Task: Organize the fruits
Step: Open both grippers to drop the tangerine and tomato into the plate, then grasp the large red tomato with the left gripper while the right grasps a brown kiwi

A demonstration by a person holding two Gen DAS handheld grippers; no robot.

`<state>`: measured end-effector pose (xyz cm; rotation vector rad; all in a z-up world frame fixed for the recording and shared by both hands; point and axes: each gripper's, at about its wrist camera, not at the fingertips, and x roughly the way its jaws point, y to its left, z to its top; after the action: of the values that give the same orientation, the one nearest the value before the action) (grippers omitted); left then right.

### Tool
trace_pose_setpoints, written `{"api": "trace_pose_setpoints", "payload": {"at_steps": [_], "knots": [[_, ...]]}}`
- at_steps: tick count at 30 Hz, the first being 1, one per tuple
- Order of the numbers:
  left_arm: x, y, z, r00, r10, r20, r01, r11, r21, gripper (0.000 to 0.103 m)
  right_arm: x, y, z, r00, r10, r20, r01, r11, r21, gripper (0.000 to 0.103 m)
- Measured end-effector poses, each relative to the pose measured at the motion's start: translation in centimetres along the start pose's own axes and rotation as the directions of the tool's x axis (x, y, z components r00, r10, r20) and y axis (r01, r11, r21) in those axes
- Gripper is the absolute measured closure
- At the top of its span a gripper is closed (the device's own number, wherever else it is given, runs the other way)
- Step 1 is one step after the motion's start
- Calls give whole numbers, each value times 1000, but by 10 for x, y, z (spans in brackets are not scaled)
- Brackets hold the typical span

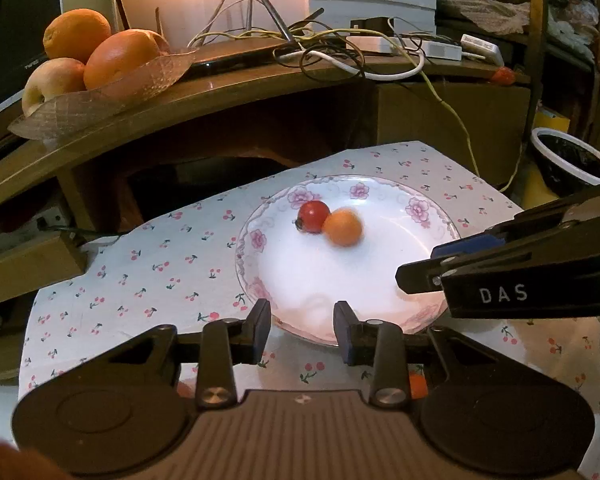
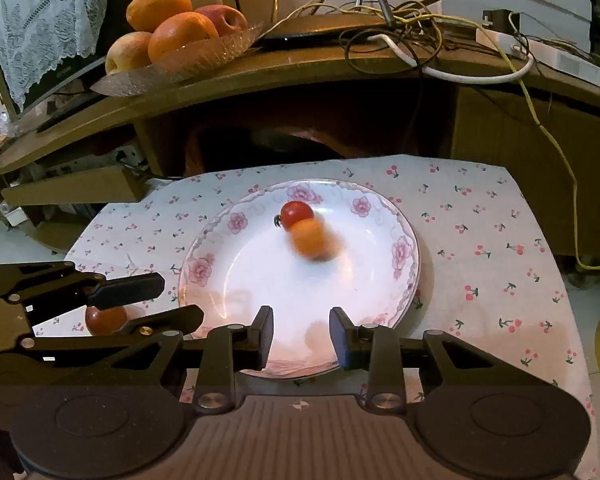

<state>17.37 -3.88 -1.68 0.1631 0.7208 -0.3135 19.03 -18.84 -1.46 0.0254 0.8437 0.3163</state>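
The right gripper (image 2: 301,334) hangs with jaws apart and empty over the near rim of the floral plate (image 2: 364,292); the left gripper (image 1: 302,326) is likewise spread and empty at that rim. Left of the plate, a red tomato (image 2: 104,319) lies on the cherry-print cloth (image 2: 480,240), partly behind the left gripper's fingers. In the plate, a cherry tomato (image 2: 298,213) touches a blurred small orange fruit (image 2: 311,239). Beyond the plate, a glass dish (image 2: 204,56) on the wooden desk (image 2: 300,68) holds oranges and apples beside tangled cables (image 2: 412,32).

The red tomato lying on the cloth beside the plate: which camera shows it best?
The right wrist view: the tomato lies on the cloth left of the plate, between the left gripper's open fingers. The left wrist view shows only a blurred reddish sliver below its own gripper.
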Motion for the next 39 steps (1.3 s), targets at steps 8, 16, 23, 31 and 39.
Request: {"api": "trace_pose_setpoints", "payload": {"at_steps": [8,16,23,31,39], "knots": [[-14,1,-3,1000,-23,1,23,1000,-12,63,-14,1,-2,1000,12,7,-12,1000,0,67],[-30,7,-18,1000,-27,-12,27,999,-18,62,-32,4,-17,999,33,-4,-33,999,-17,64],[-50,11,-33,999,-42,-18,42,999,-11,62,-44,16,-34,997,76,-32,-78,995,-60,61],[-67,15,-55,997,-71,-42,73,997,33,59,-40,27,-55,990,99,-96,-113,983,-146,60],[-62,20,-78,989,-106,-100,113,991,69,59,-32,35,-63,985,111,-134,-137,970,-203,59]]}}
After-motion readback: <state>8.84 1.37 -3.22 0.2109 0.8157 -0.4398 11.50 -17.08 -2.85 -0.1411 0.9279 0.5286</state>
